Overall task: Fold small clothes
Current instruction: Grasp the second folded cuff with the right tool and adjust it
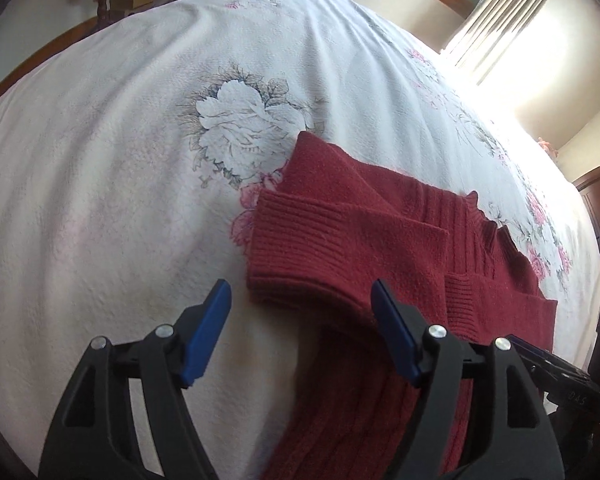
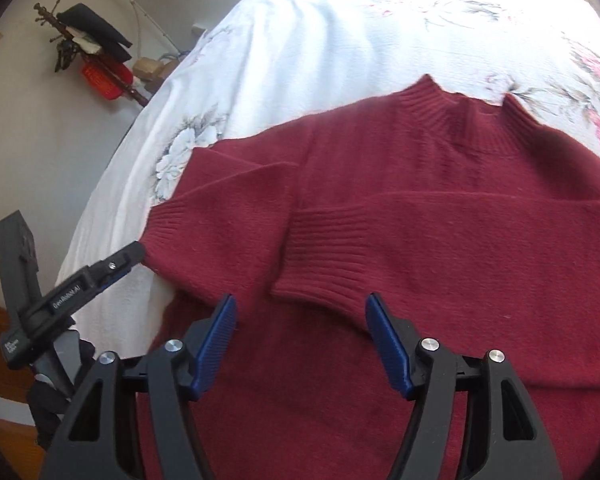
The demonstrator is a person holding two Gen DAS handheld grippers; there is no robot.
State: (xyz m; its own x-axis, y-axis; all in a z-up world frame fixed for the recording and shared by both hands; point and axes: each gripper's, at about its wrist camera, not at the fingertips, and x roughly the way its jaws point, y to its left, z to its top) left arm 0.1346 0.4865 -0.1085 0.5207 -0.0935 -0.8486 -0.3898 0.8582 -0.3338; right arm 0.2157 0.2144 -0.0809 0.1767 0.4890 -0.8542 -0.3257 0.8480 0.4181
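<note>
A dark red knit sweater (image 2: 420, 200) lies flat on the bed, its ribbed collar (image 2: 472, 116) at the far side and both sleeves folded across the chest. My right gripper (image 2: 300, 316) hovers open just above the ribbed cuff (image 2: 324, 256) of the upper sleeve, holding nothing. My left gripper (image 1: 300, 300) is open over the sweater's (image 1: 380, 240) left edge, by the other sleeve's cuff (image 1: 292, 256). In the right wrist view the left gripper (image 2: 132, 254) shows from the side with its tip at that cuff. The right gripper's finger (image 1: 556, 364) shows in the left wrist view.
A white bedspread (image 1: 140, 140) with grey and pink flowers covers the bed. A wooden bed frame (image 1: 40, 52) edges it. A coat stand with dark clothes and a red bag (image 2: 96, 60) stands by the wall. Curtains (image 1: 512, 12) hang at a bright window.
</note>
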